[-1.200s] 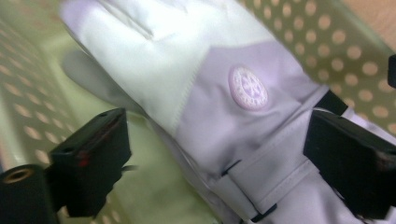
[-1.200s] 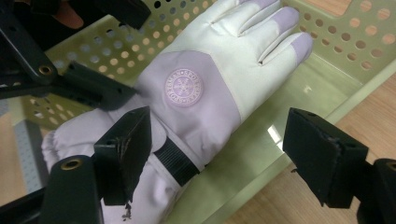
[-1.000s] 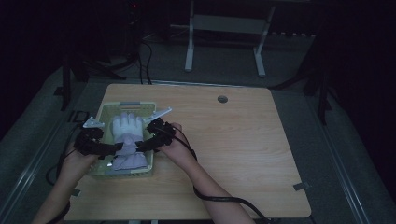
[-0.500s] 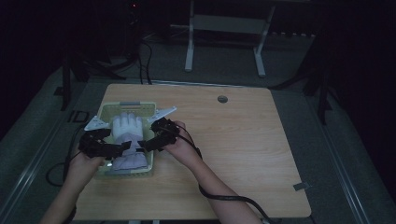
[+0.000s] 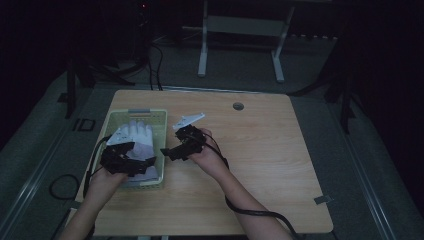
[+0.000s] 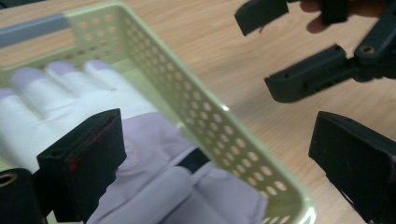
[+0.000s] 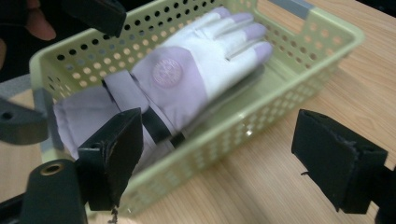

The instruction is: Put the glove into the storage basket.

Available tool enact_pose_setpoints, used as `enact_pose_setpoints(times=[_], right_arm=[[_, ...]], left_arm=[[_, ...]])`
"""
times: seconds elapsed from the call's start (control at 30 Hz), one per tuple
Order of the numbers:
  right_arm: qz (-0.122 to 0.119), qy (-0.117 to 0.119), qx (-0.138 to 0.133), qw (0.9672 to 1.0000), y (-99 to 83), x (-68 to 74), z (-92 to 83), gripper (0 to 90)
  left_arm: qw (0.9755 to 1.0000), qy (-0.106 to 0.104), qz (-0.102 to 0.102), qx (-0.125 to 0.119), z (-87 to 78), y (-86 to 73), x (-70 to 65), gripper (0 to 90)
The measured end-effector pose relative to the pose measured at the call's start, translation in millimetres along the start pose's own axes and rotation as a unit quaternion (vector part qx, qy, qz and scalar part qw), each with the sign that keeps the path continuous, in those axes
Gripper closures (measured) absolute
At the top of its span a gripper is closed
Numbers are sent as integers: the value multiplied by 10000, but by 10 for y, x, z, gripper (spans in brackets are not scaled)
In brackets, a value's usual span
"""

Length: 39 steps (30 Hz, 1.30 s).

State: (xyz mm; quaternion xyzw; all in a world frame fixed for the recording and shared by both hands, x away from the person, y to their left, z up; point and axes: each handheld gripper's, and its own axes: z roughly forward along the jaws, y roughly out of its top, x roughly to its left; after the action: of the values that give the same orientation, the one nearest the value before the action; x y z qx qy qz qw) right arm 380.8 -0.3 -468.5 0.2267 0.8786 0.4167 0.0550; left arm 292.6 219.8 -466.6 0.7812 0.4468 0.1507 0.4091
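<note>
Both grippers have drawn back from the glove since a second ago: then they sat over the basket, one at each side of the glove, and now the right gripper (image 5: 172, 151) has come off to the table just right of the basket, while the left gripper (image 5: 134, 161) has slid toward the near end of the basket. Its jaws stand spread wide in the left gripper view, one over the glove's cuff inside the basket and the other outside, above bare wood, so the basket's side wall runs between them and holds nothing. The right gripper's jaws are spread just as wide in its own view, empty, one low by the basket's near corner and the other over the table, with the perforated wall between them and the glove. The glove (image 7: 201, 70) lies flat in the basket (image 7: 289, 100), white fingers with pale purple tips pointing toward the far end with the grey handle (image 5: 139, 111), purple back with a round emblem facing up, a dark strap across the wrist and the cuff at the near end. The basket is pale green plastic with rows of holes and sits on the left part of the wooden table (image 5: 280, 160). A round grommet (image 5: 238, 106) is set in the table near its far edge, well apart from everything.
</note>
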Motion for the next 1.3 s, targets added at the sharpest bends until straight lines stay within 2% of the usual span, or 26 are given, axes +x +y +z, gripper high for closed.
enact_pose_setpoints(times=[0.03, 0.07, 0.17, 0.27, 0.3, 0.43, 0.47, 0.5, 0.53, 0.57, 0.7, 0.73, 0.77, 0.8, 0.83, 0.87, 0.9, 1.07, 1.3], right_arm=[[-19, -32, 17, 10000, -18, -16, -20, 167], [4, -53, 22, 10000, -66, -53, -68, 167], [-17, -105, 25, 9999, -126, -78, -121, 168], [-14, -141, 28, 9999, -186, -105, -165, 168], [1, -157, 47, 9999, -242, -132, -201, 167], [58, -207, 61, 9998, -350, -191, -277, 167], [46, -230, 64, 9997, -377, -204, -298, 167], [37, -256, 63, 9996, -403, -215, -320, 167], [37, -256, 63, 9996, -403, -215, -320, 167], [66, -279, 47, 9996, -465, -243, -373, 167], [76, -338, 57, 9994, -569, -281, -456, 167], [78, -344, 54, 9994, -597, -291, -477, 167], [93, -343, 42, 9994, -625, -298, -499, 167], [93, -343, 42, 9994, -625, -298, -499, 167], [119, -355, 33, 9993, -682, -314, -538, 167], [119, -355, 33, 9993, -682, -314, -538, 167], [158, -345, 20, 9993, -755, -324, -580, 167], [203, -392, 78, 9990, -917, -359, -653, 167], [299, -445, 90, 9985, -1103, -436, -730, 167]], left_arm=[[10000, 1, 50, 1, 16, 3, -36, 40], [9999, -86, 68, -17, 32, 9, -91, 40], [9998, -145, 76, -82, 45, 10, -141, 40], [9992, -355, 138, -156, 97, 18, -272, 40], [9992, -355, 138, -156, 97, 18, -272, 40], [9976, -569, 335, -208, 168, 38, -452, 40], [9976, -569, 335, -208, 168, 38, -452, 40], [9964, -701, 398, -242, 197, 47, -530, 41], [9964, -701, 398, -242, 197, 47, -530, 40], [9951, -836, 458, -256, 232, 55, -616, 40], [9925, -1016, 650, -210, 316, 70, -797, 40], [9925, -1016, 650, -210, 316, 70, -797, 40], [9908, -1113, 745, -182, 366, 71, -880, 40], [9908, -1113, 745, -182, 366, 71, -880, 40], [9895, -1195, 798, -148, 416, 69, -956, 40], [9895, -1195, 798, -148, 416, 69, -956, 40], [9879, -1293, 841, -178, 461, 61, -1021, 40], [9843, -1497, 930, -120, 595, 35, -1152, 40], [9802, -1651, 1089, -40, 729, -15, -1274, 41]])
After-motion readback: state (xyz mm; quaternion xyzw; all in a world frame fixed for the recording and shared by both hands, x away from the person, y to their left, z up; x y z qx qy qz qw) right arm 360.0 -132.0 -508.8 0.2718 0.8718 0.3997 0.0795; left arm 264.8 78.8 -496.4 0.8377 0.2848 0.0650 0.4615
